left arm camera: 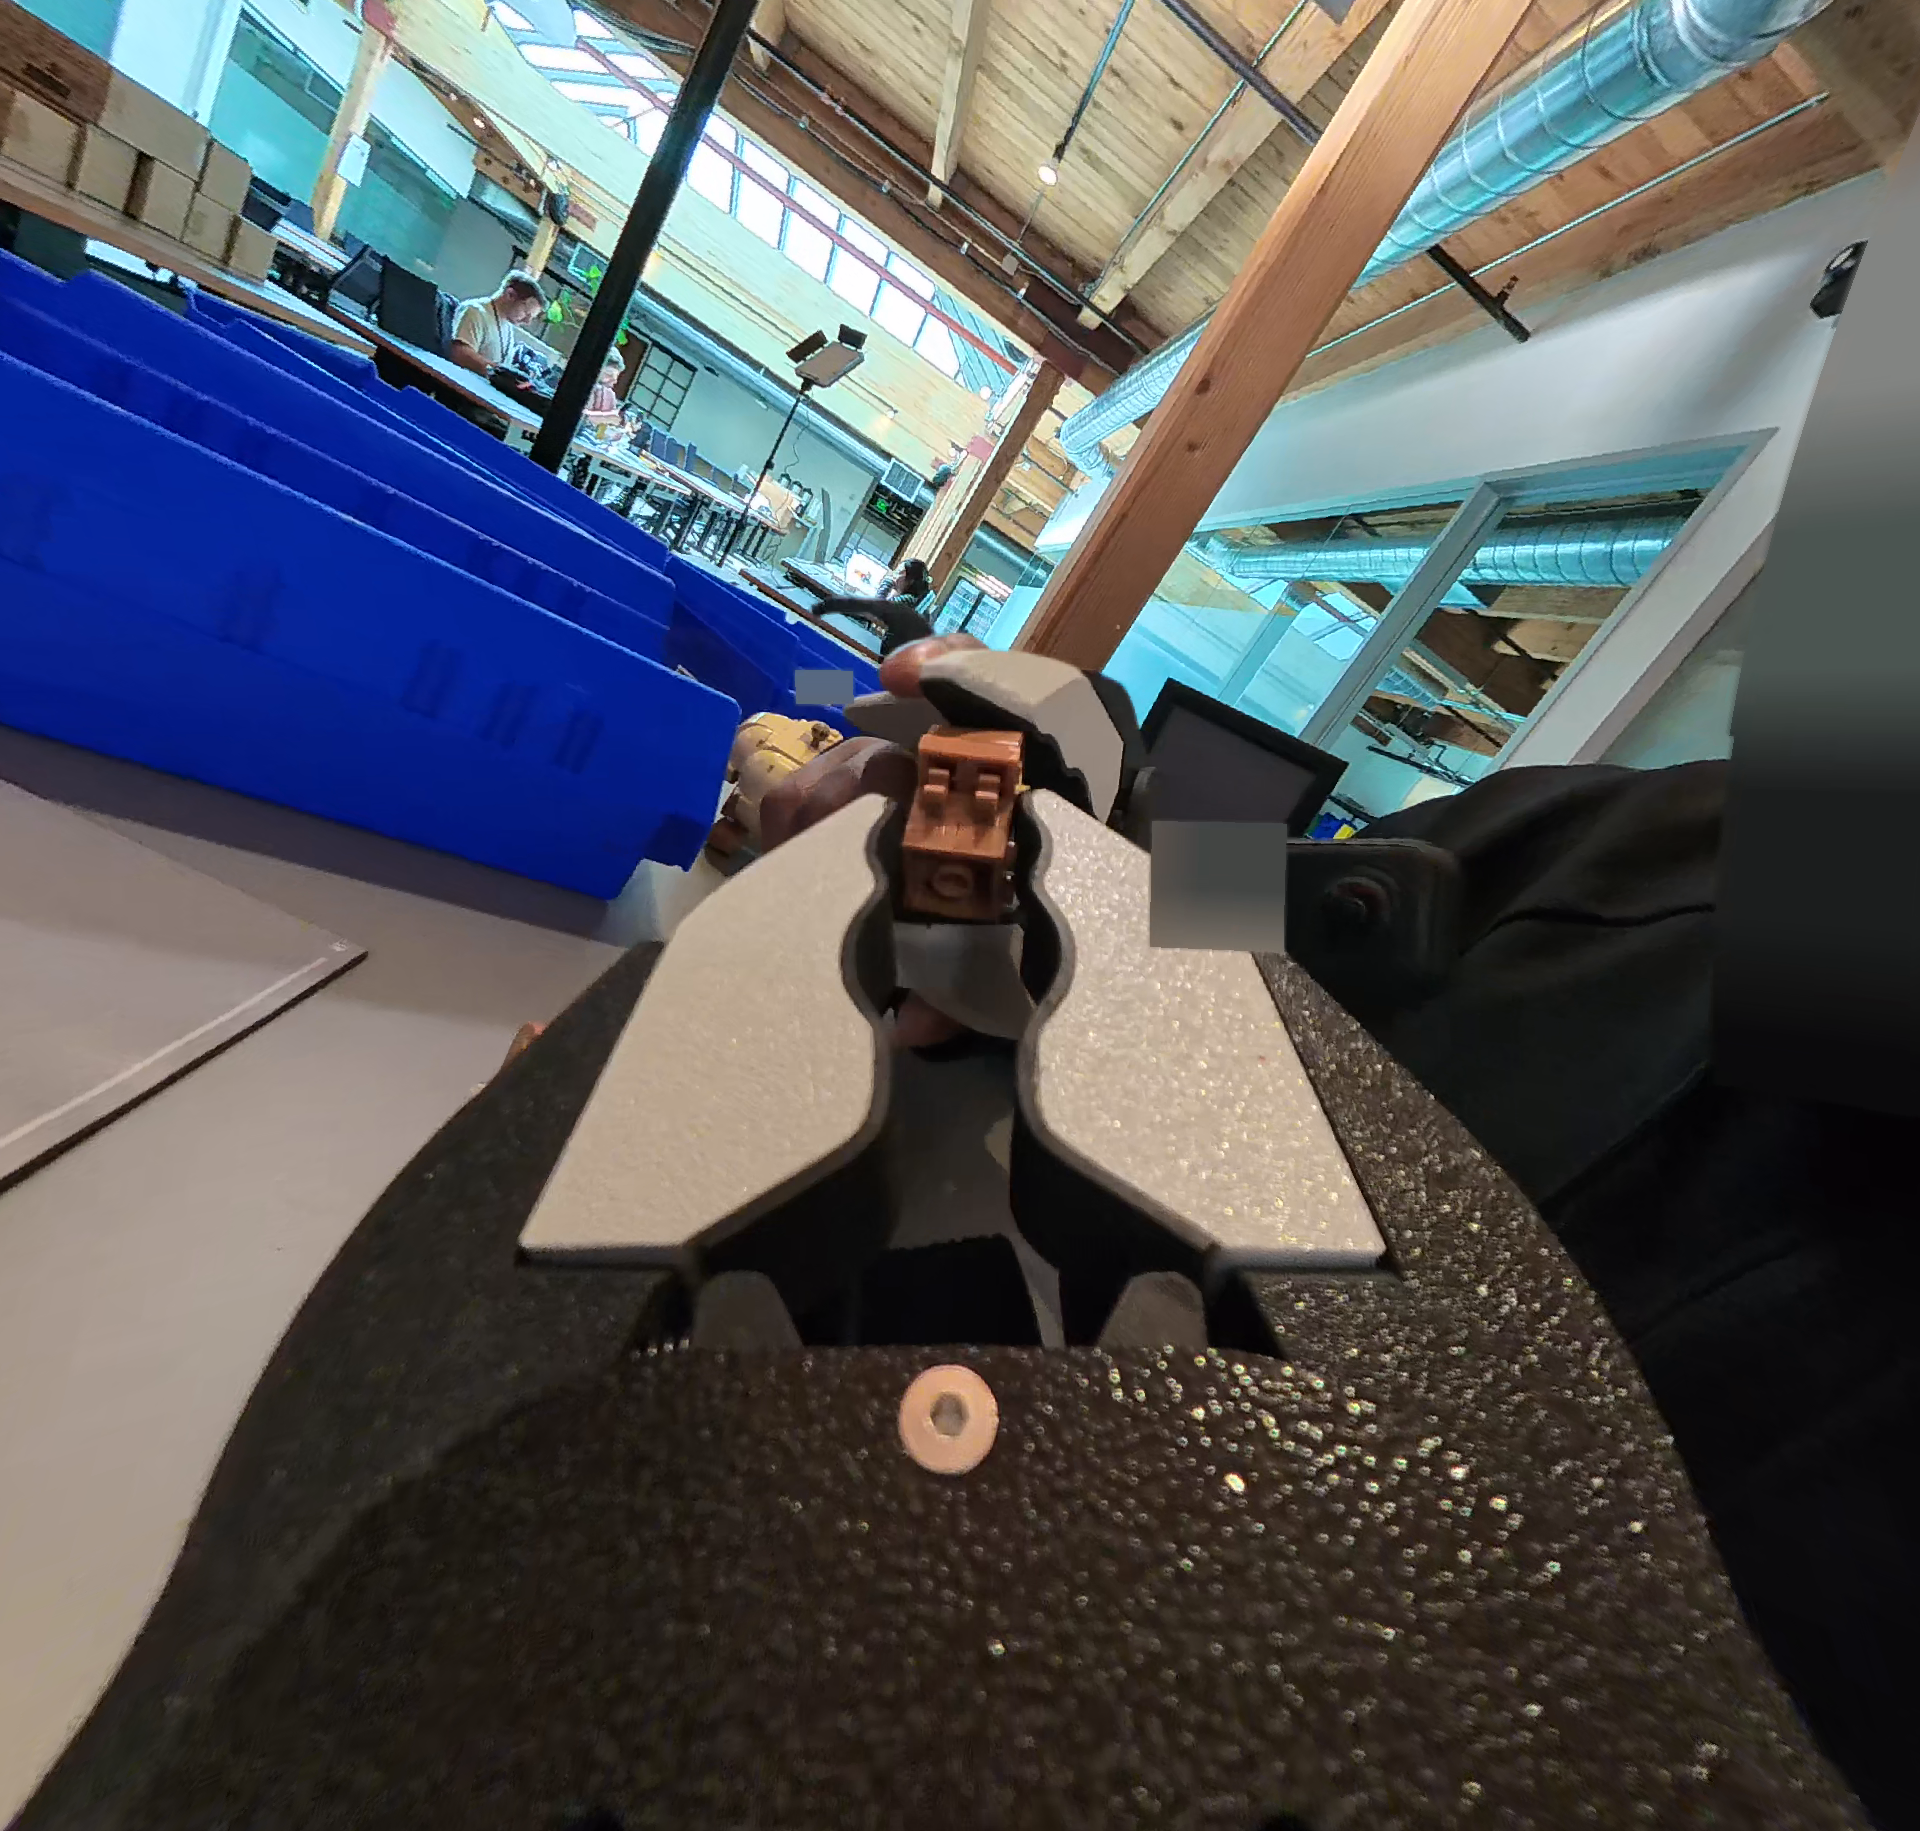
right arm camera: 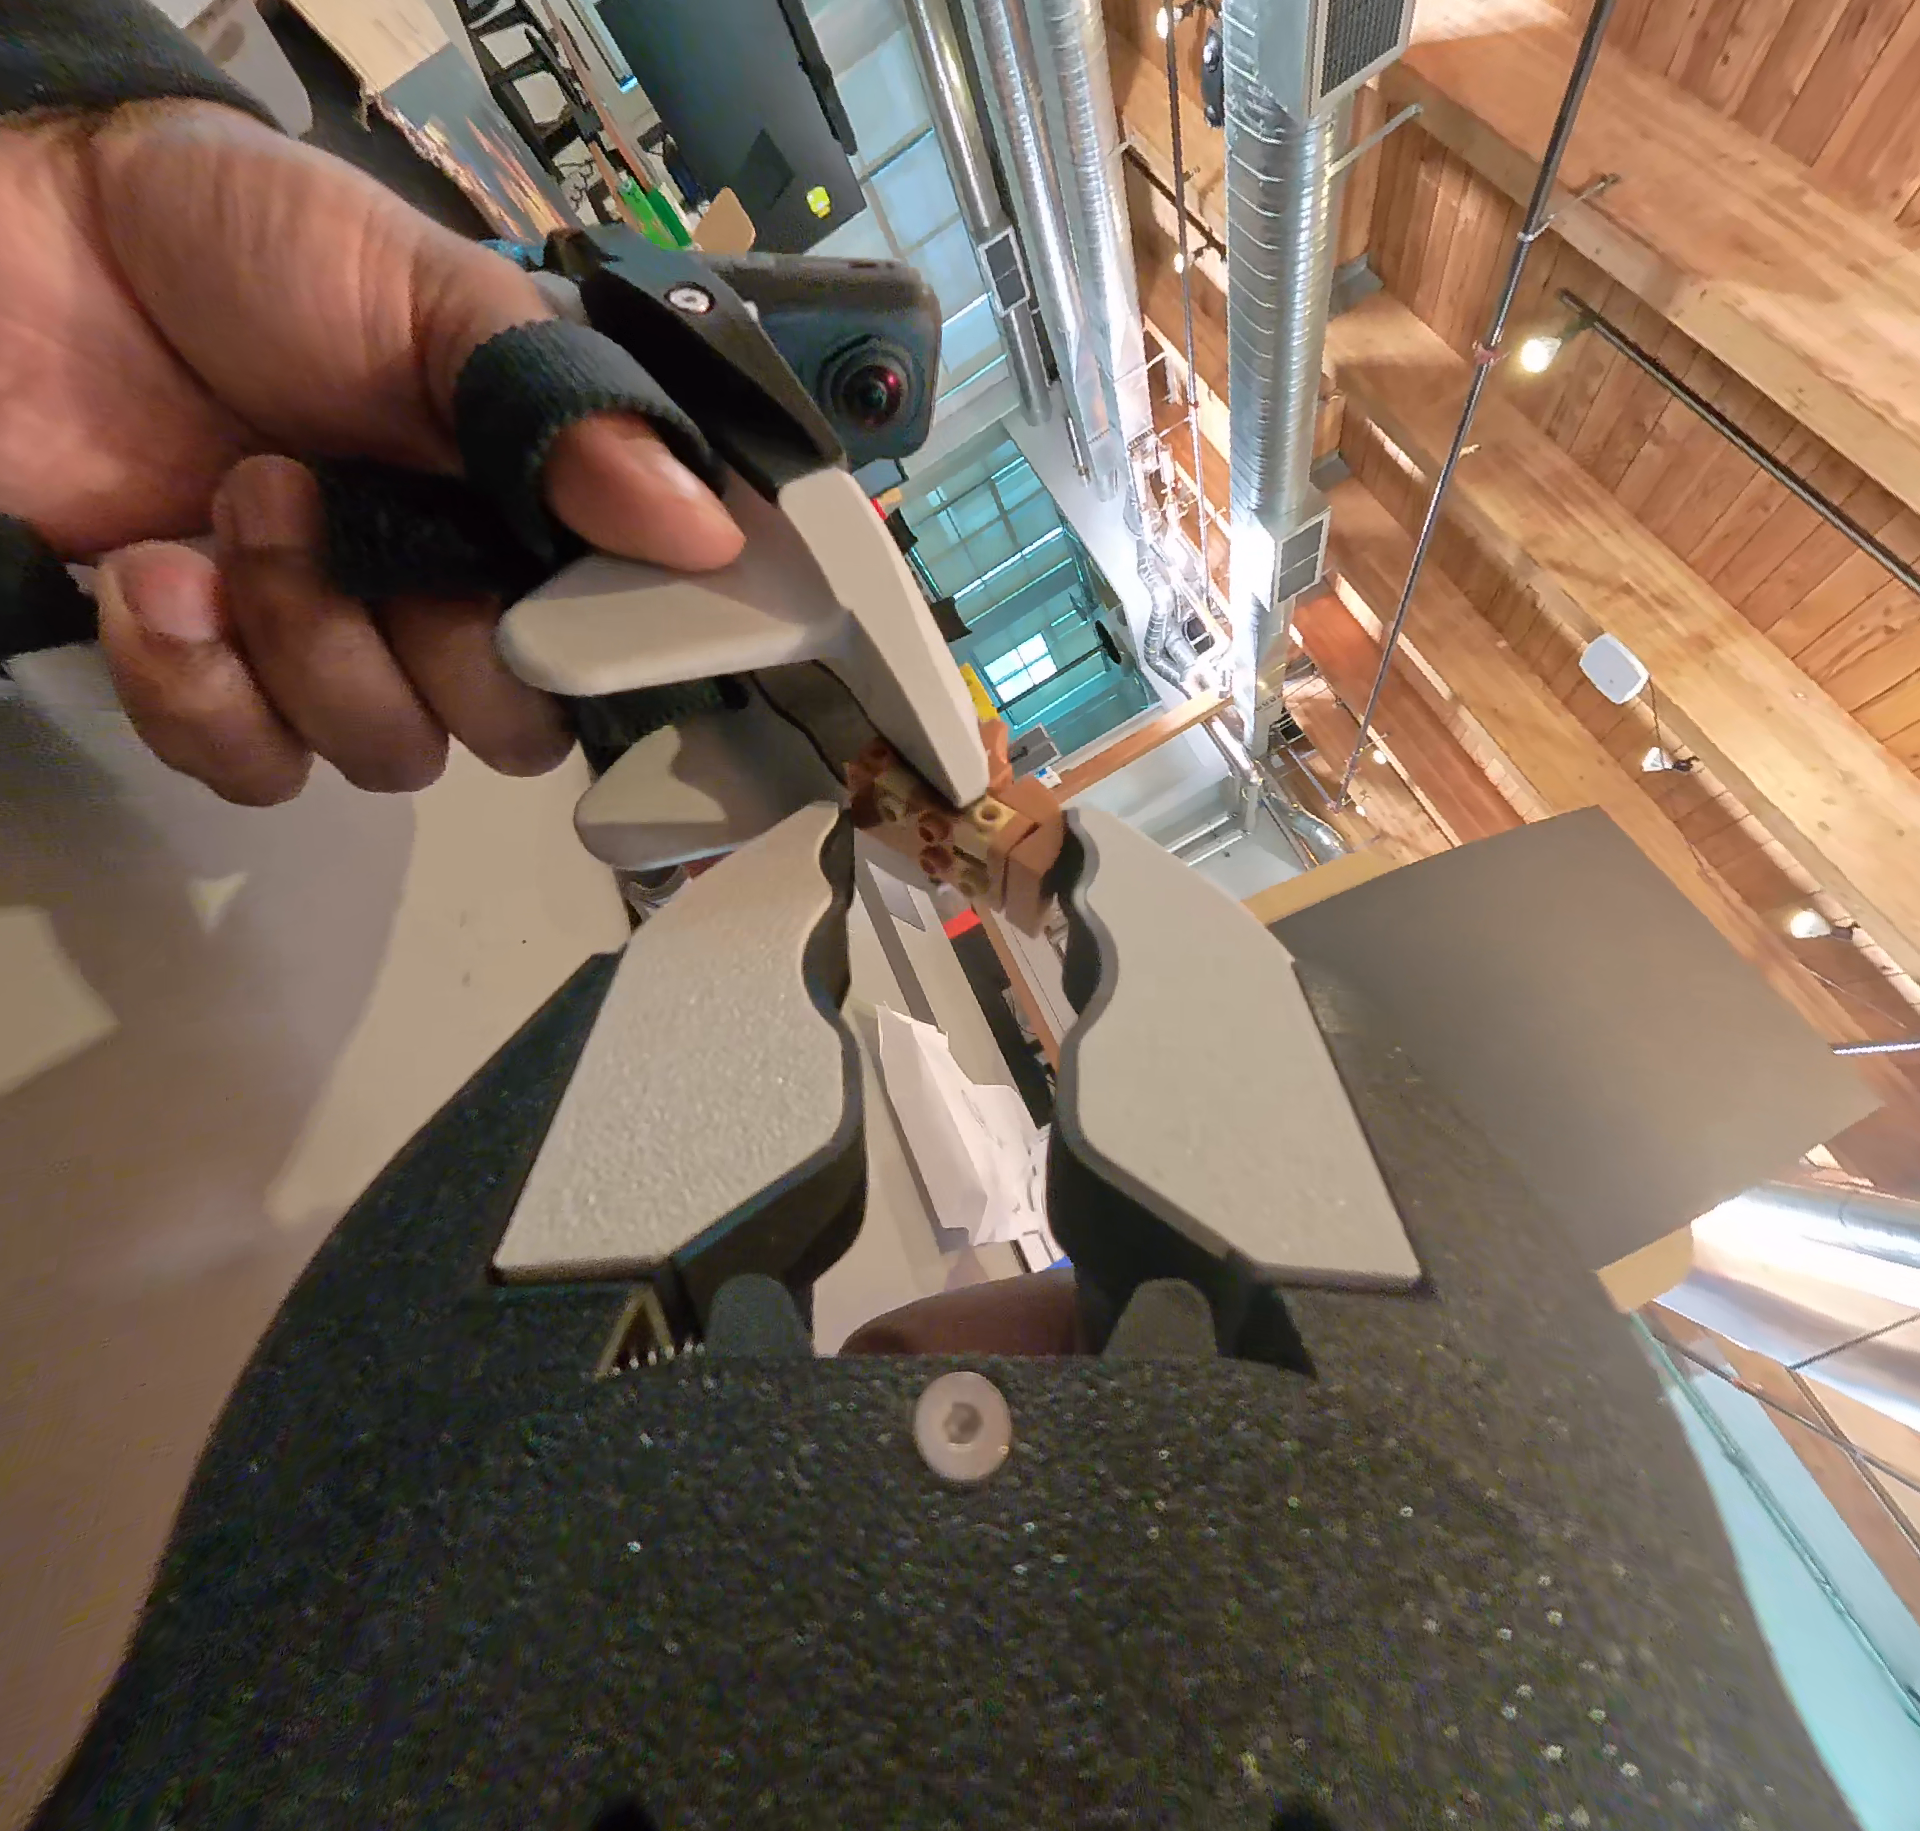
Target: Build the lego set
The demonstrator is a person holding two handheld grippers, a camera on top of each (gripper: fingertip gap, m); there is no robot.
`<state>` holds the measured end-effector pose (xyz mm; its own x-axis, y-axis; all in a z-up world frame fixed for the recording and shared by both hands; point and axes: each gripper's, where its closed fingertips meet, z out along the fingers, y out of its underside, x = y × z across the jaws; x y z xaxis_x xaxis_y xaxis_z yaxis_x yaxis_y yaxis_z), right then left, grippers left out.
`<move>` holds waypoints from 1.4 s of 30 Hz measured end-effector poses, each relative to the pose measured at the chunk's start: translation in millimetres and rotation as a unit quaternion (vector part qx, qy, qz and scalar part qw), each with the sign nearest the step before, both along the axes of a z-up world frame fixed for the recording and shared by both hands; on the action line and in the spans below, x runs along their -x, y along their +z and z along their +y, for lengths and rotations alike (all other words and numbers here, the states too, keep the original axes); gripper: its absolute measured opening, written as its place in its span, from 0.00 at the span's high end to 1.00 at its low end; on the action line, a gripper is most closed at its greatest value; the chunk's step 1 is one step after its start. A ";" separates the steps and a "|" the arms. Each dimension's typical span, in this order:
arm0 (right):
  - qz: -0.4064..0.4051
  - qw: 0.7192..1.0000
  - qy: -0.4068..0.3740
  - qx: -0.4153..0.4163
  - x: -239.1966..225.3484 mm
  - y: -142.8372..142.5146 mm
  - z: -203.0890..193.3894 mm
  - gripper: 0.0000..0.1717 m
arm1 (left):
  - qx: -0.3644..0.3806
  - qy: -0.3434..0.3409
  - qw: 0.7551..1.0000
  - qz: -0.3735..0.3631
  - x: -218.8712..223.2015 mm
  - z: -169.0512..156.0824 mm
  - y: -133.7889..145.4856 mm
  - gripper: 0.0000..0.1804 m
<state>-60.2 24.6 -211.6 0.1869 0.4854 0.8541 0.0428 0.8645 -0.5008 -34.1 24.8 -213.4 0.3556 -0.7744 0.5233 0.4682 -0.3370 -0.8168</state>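
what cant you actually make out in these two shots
- Left wrist view: the lower part of the brown brick piece is hidden between the left tool fingers.
- Left wrist view: the tan toy is partly hidden behind a hand and the blue bin.
- Right wrist view: whether the right tool presses the piece is unclear.

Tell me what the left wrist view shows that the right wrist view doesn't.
Only the left wrist view shows the blue bins, a tan toy-brick figure lying beside them, the grey tabletop and people at distant desks. Only the right wrist view shows the hand working the left gripper, its camera, and silver ceiling ducts. Both share the brown toy-brick assembly, clamped between the left gripper's fingers, with the right gripper around its other end.
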 end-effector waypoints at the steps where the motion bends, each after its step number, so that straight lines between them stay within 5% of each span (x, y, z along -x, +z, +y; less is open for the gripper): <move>1: 0.001 1.000 0.000 -0.003 -0.1 0.1 -0.3 0.78 | 0.002 -0.002 1.000 -0.002 -0.1 -0.4 -0.1 0.90; 19: -0.010 1.000 0.017 -0.022 -2.1 1.8 -5.9 0.77 | 0.030 -0.060 0.993 -0.101 -3.0 -4.1 1.9 0.90; 36: -0.002 0.999 0.036 -0.024 -7.6 9.5 -12.1 0.74 | 0.009 -0.077 0.990 -0.121 -5.9 -9.4 6.9 0.90; 42: -0.032 0.994 0.103 -0.025 -28.1 18.2 -14.6 0.73 | 0.004 -0.064 0.993 -0.097 1.5 -9.5 6.6 0.90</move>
